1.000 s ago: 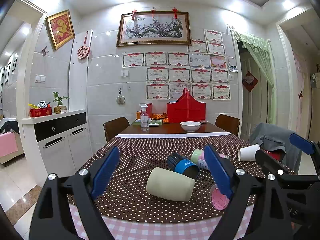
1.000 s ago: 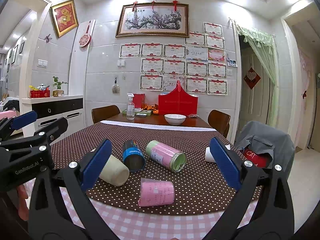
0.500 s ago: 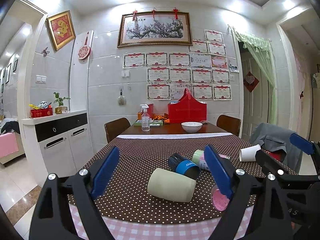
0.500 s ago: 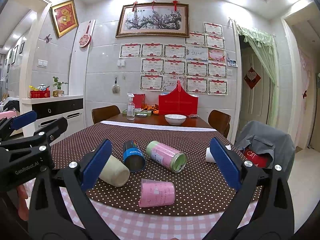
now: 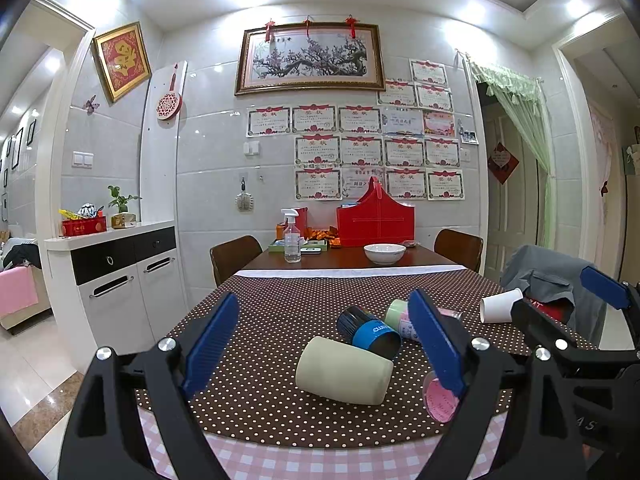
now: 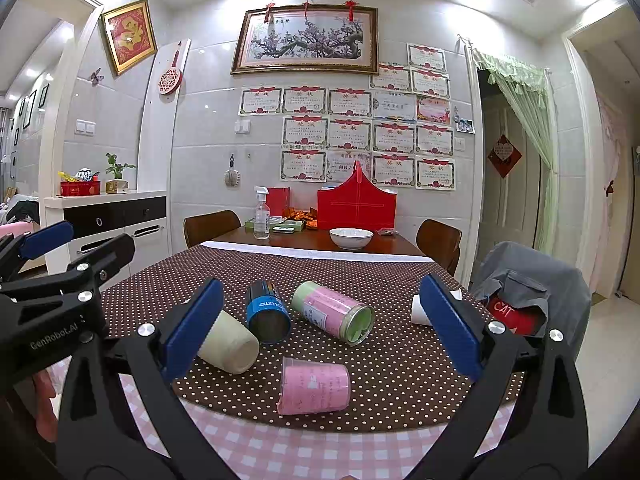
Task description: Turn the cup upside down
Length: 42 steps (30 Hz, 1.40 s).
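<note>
Several cups lie on their sides on the dotted brown tablecloth (image 5: 280, 320). A cream cup (image 5: 344, 370) lies nearest my left gripper (image 5: 324, 344), which is open and empty just short of it. Behind it lie a blue-and-black cup (image 5: 370, 332), a green-and-pink cup (image 5: 398, 316) and a white paper cup (image 5: 500, 306). In the right wrist view a pink cup (image 6: 314, 386) lies between the fingers of my open, empty right gripper (image 6: 320, 332), with the cream cup (image 6: 230, 344), blue cup (image 6: 268, 312) and green-and-pink cup (image 6: 334, 312) beyond.
A white bowl (image 5: 384, 252), a spray bottle (image 5: 291, 240) and a red box (image 5: 374, 220) stand at the table's far end. Wooden chairs (image 5: 234, 256) flank it. A chair draped with a grey jacket (image 6: 528, 288) is on the right. A white cabinet (image 5: 116, 276) stands left.
</note>
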Available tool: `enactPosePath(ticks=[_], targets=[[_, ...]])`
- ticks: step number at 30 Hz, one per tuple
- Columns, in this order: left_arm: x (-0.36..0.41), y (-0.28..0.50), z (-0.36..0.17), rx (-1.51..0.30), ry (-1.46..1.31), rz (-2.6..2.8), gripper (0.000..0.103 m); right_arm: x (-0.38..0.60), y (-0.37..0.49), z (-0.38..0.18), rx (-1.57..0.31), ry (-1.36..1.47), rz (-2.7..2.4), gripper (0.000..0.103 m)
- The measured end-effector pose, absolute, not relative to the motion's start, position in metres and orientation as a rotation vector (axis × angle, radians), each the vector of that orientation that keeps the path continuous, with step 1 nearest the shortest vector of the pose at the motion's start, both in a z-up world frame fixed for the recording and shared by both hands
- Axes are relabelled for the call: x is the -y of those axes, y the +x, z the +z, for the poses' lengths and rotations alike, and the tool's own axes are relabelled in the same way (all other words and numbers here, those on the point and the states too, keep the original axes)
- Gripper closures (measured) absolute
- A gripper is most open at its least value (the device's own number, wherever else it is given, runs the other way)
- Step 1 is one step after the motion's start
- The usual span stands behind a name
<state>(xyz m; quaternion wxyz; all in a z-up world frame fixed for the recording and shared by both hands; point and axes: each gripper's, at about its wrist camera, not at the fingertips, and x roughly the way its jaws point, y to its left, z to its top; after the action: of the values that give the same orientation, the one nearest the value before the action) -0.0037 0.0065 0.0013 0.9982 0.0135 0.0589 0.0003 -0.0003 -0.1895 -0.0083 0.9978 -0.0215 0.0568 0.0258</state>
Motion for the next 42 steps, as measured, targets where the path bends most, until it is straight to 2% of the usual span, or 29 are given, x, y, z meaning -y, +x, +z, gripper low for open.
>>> enactPosePath(ticks=[42], targets=[[-0.002,0.006,-0.006,-0.164,0.046,0.003,0.018,0.191,0.014,-0.037,-0.145,-0.031,0.056,0.007]])
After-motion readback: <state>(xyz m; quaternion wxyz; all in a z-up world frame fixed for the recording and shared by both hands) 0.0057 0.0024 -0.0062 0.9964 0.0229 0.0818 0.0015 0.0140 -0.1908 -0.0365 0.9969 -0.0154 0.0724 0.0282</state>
